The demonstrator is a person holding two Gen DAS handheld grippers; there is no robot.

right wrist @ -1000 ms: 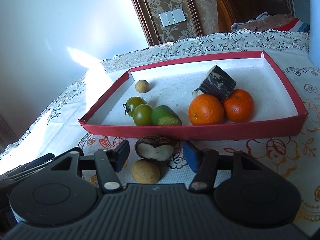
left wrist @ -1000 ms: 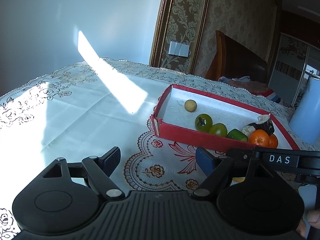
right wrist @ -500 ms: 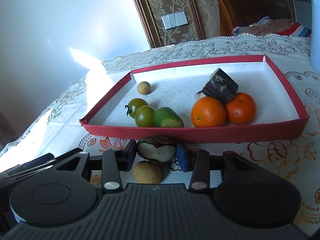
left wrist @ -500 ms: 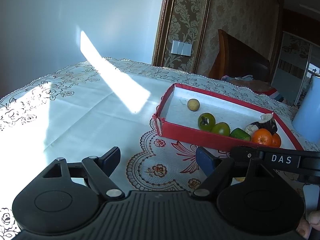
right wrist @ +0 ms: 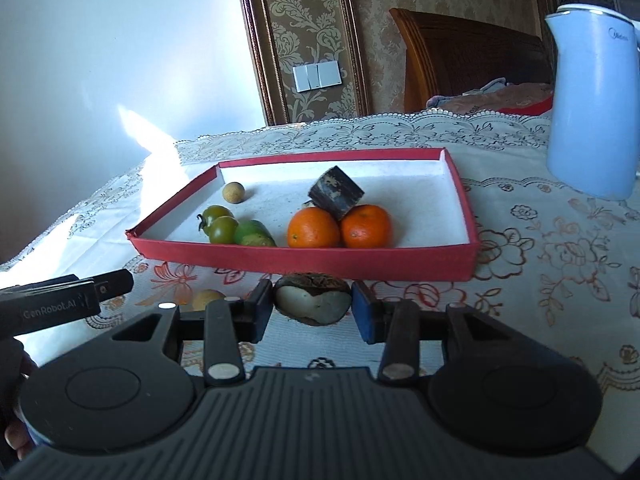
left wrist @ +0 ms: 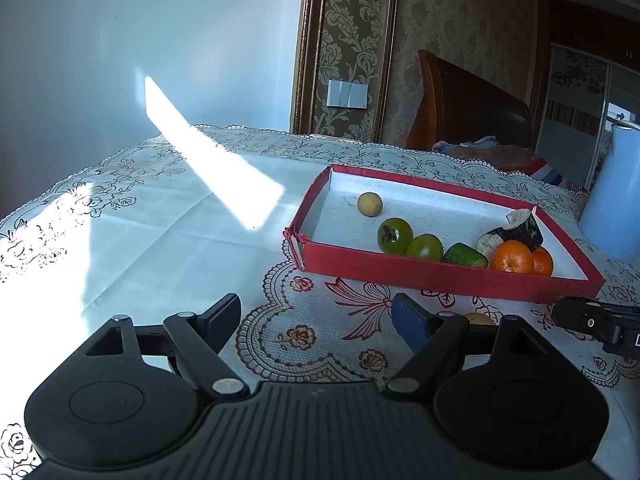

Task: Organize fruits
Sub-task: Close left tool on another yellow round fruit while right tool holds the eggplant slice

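Note:
My right gripper (right wrist: 313, 307) is shut on a dark-skinned fruit half (right wrist: 310, 302) with white flesh, held just in front of the near wall of the red tray (right wrist: 304, 264). The tray holds a small tan fruit (right wrist: 233, 192), two green tomatoes (right wrist: 218, 222), a green piece (right wrist: 254, 234), two oranges (right wrist: 313, 228) and a dark chunk (right wrist: 336, 192). A second small tan fruit (right wrist: 206, 298) lies on the cloth, left of my right gripper. My left gripper (left wrist: 316, 314) hangs open over the cloth, short of the tray (left wrist: 440, 276), with nothing between its fingers.
A pale blue kettle (right wrist: 592, 100) stands on the table to the right of the tray. The lace tablecloth (left wrist: 160, 240) stretches left of the tray in a sunlit patch. A wooden headboard (right wrist: 460, 52) and a wall stand behind the table.
My right gripper closed on the fruit half and carried it to the right, leaving the tan fruit behind on the cloth. The left gripper stayed nearly still.

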